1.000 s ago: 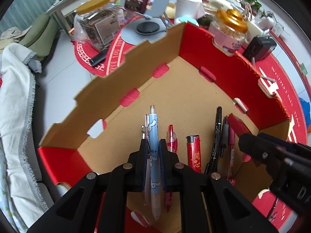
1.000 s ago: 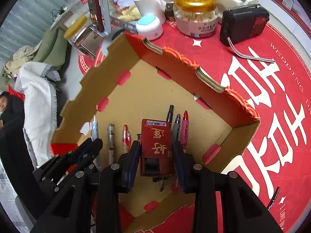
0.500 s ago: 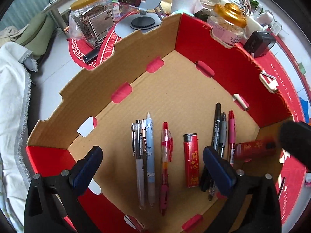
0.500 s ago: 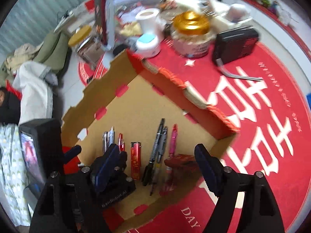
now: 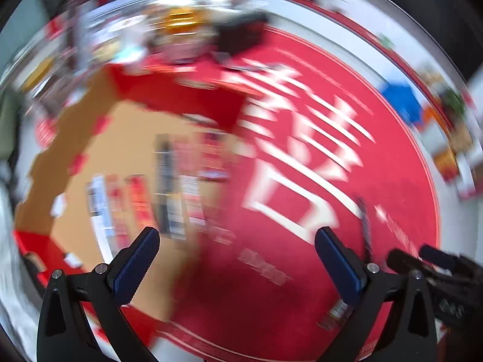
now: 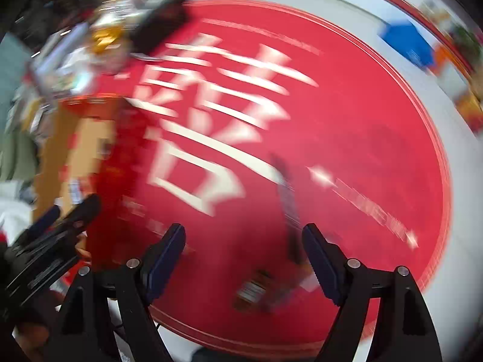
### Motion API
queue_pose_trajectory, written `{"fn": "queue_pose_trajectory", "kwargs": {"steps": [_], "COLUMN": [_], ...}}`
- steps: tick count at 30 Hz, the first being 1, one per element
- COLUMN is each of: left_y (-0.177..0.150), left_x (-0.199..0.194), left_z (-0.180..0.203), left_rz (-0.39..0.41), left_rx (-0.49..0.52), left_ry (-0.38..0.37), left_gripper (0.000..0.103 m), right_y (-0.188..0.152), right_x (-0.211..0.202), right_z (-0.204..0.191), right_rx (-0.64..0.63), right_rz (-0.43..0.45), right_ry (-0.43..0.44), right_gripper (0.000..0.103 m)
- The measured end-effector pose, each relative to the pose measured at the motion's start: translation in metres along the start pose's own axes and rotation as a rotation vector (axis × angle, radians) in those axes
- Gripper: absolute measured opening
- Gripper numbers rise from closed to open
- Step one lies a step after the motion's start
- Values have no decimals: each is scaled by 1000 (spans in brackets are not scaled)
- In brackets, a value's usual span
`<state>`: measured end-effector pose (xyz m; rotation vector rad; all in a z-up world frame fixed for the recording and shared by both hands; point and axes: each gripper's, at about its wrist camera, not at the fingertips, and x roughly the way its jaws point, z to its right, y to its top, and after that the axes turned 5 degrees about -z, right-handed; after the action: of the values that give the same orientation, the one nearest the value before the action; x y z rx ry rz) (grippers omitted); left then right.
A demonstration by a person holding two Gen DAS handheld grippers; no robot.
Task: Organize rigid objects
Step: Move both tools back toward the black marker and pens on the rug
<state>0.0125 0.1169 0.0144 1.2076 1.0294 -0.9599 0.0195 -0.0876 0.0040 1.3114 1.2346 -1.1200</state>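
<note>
Both views are blurred by motion. The red cardboard box [image 5: 181,102] with a brown floor lies at the left; several pens and lighters [image 5: 164,181] lie in a row inside it. My left gripper [image 5: 237,241] is open and empty above the red round mat [image 5: 377,166], right of the box. My right gripper [image 6: 243,241] is open and empty over the mat [image 6: 347,105]. A dark pen [image 6: 286,199] lies on the mat just ahead of the right gripper, and shows in the left wrist view [image 5: 365,223]. A small blurred object [image 6: 256,289] lies between the right fingers.
A gold-lidded jar [image 5: 181,24] and a black box [image 5: 241,36] stand behind the cardboard box among clutter. A blue item [image 5: 401,99] lies at the mat's far right edge. The right gripper's body shows at the lower right of the left wrist view [image 5: 437,280].
Both grippers let go of their items in the box, opened, and swung right, away from the box and over the red mat. The views are now smeared by fast motion.
</note>
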Motion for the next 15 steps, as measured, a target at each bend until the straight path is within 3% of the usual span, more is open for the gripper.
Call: {"fn": "queue_pose_trajectory", "kwargs": {"steps": [3, 6, 9, 15], "left_y": [-25, -49, -64, -79], "left_x": [24, 46, 60, 81], "left_z": [58, 95, 114, 122], "left_rz": [-64, -103, -115, -152], "left_rx": [215, 361, 414, 423], "left_ry": [-24, -35, -22, 27], "left_gripper": [103, 103, 103, 103], "right_y": [-20, -35, -44, -55], "right_x": [11, 18, 21, 31], "right_z": [43, 71, 85, 103], "right_rx": [78, 131, 140, 210], "right_rz": [-62, -106, -116, -144], "right_ry": [-32, -31, -28, 6], "right_gripper": [81, 81, 81, 81]}}
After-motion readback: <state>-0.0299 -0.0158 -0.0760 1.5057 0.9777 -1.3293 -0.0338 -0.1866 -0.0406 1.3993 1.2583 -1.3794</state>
